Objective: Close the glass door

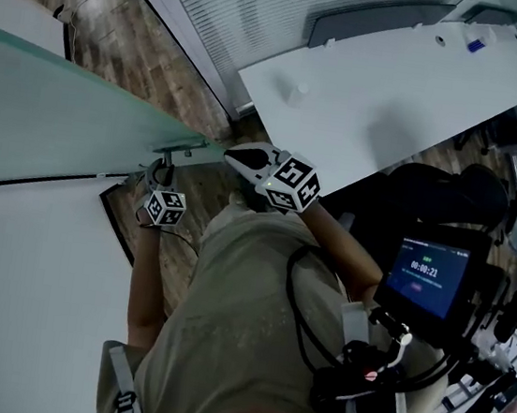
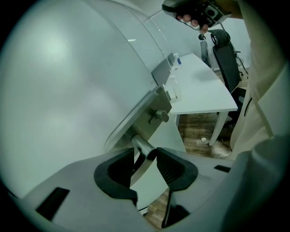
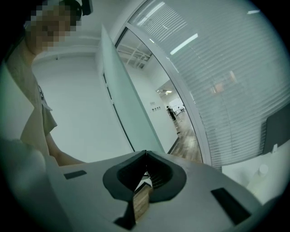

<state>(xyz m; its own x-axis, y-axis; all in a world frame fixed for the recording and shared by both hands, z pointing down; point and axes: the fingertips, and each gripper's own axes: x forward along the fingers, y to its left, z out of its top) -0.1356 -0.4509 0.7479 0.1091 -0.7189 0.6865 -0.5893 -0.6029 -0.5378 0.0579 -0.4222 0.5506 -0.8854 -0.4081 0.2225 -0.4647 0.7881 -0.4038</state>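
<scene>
The left hand-held gripper (image 2: 146, 153) is squeezing the metal handle (image 2: 139, 144) of the glass door (image 2: 68, 90), right in front of it. The right hand-held gripper (image 3: 145, 171) is hanging pinched together, empty, off the door.

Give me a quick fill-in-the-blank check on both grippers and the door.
On the left gripper, the jaws are shut on the metal ____ of the glass door.
On the right gripper, the jaws are ____, with nothing between them.
The glass door stands ____, not yet closed.
Missing words: handle; shut; open.
</scene>
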